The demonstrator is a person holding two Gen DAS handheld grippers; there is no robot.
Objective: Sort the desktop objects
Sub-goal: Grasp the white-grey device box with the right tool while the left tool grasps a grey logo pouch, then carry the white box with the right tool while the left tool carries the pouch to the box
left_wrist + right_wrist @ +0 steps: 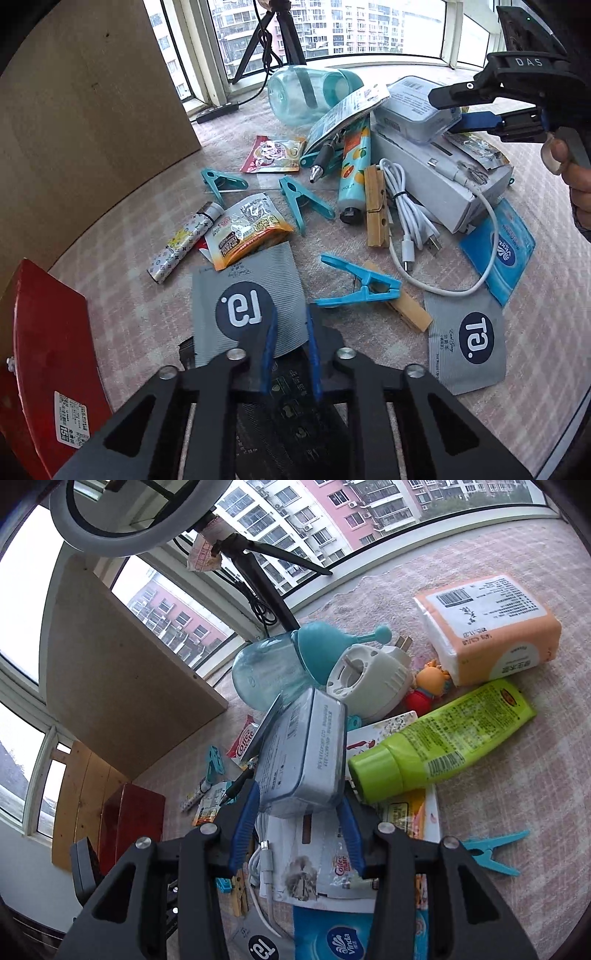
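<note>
My left gripper is low at the near edge, its blue fingers almost together on a black printed packet that spreads out to both sides of them. Just beyond lies a grey striped sachet. My right gripper is shut on a clear blue-tinted plastic box, one finger on each side of its near end. In the left wrist view that right gripper sits at the far right, holding the plastic box above a white carton.
The pink checked cloth carries blue clips, wooden pegs, a white cable, a pen, a fruit-print tube, snack sachets, a teal bottle, a green tube and a tissue pack. A red box stands near left.
</note>
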